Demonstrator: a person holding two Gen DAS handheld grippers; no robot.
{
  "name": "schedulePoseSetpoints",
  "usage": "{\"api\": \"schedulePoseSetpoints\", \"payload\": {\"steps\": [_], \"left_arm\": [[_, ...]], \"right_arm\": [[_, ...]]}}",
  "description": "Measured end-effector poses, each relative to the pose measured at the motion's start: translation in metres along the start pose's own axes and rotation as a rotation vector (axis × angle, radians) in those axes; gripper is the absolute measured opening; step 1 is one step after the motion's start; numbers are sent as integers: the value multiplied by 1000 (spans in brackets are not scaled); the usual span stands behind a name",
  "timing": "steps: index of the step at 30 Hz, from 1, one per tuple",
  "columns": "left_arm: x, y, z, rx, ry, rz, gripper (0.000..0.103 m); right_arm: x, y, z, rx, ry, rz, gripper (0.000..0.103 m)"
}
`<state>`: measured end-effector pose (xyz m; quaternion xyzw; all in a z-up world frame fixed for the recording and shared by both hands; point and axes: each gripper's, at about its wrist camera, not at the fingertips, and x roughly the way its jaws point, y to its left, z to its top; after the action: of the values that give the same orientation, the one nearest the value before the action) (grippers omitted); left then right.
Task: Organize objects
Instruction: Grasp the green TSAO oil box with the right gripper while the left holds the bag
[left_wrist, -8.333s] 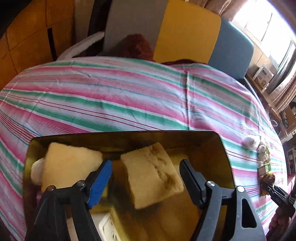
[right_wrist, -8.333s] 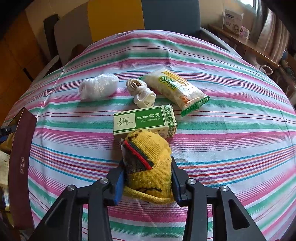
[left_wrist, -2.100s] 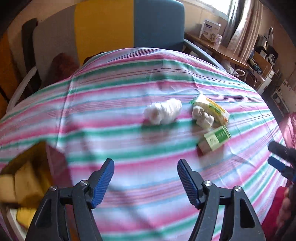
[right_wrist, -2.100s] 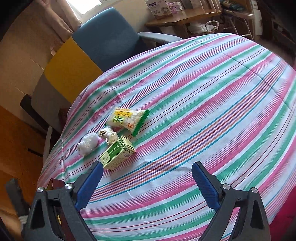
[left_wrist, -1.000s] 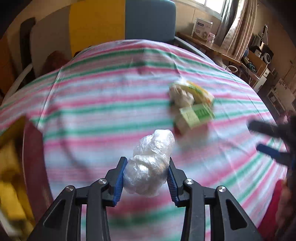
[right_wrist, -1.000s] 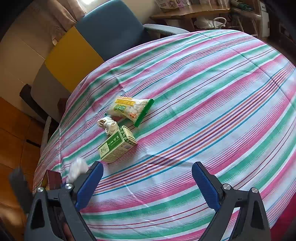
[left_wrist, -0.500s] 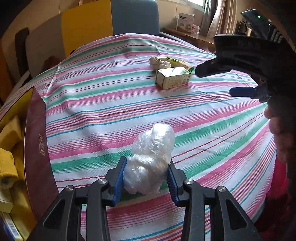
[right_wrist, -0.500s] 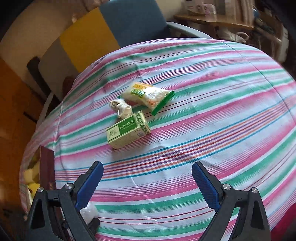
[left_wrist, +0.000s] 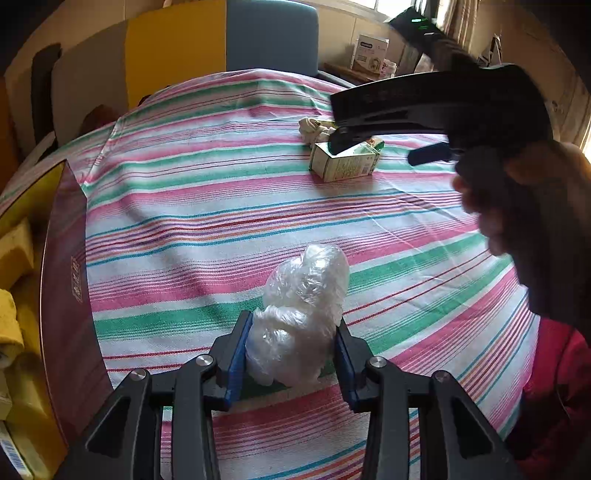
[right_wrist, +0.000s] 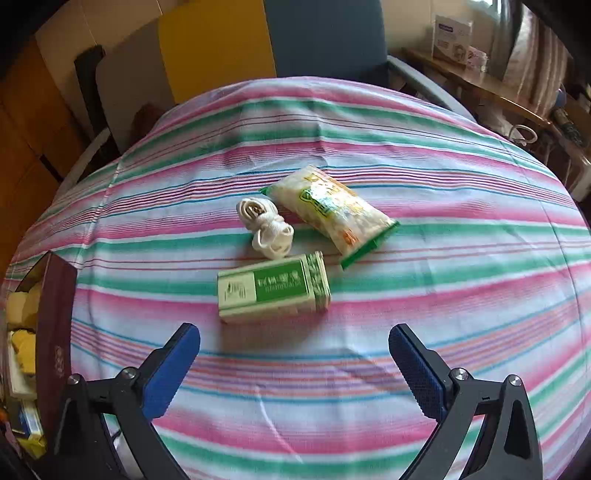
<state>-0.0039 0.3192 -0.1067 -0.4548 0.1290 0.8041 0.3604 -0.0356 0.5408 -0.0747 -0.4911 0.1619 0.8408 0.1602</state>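
Note:
My left gripper (left_wrist: 291, 354) is shut on a crumpled clear plastic bag (left_wrist: 301, 315), held just above the striped tablecloth near the front edge. My right gripper (right_wrist: 293, 363) is open and empty, a short way in front of a green and white carton (right_wrist: 273, 288) lying on its side. Behind the carton lie a coiled white cord (right_wrist: 264, 227) and a green-edged snack packet (right_wrist: 332, 210). In the left wrist view the right gripper (left_wrist: 391, 147) hovers over the carton (left_wrist: 345, 164). A dark red box (left_wrist: 70, 295) with a gold inside stands at the left, with yellow sponges (left_wrist: 14, 251) in it.
The red box (right_wrist: 53, 347) also shows at the left in the right wrist view. The round table has a pink, green and white striped cloth (right_wrist: 443, 295). Grey, yellow and blue chair backs (right_wrist: 218, 48) stand behind it. A wooden shelf with boxes (right_wrist: 454, 31) is at the back right.
My right gripper has moved in toward the carton, which now looks larger and closer. My left gripper still holds the plastic bag in about the same place.

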Motion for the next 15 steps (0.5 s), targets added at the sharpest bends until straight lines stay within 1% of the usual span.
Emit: {"api": "schedulePoseSetpoints", "payload": {"steps": [3,5,7,8,9,12,15], "left_arm": [[1,1,0,-8,-2,-8,41],[1,2,-1,-7,-4,-7,41],[0,-1,-2,-3,-5,-6,41],[0,-1,-1,-2,-5,-6,41],[-1,-1,-1,-2,-5,-6,41],[-1,-2,-1,-3,-9,-5,41],[-1,-3,-2,5,-16,2,41]], "right_arm": [[15,10,12,-53,16,-15,103],[23,16,19,-86,19,-53,103],[30,19,22,-106,39,-55,102],[34,20,22,-113,48,-36,89],[34,21,21,-120,55,-21,73],[25,20,11,-141,46,-18,71],[7,17,-6,-160,45,-11,72]]}}
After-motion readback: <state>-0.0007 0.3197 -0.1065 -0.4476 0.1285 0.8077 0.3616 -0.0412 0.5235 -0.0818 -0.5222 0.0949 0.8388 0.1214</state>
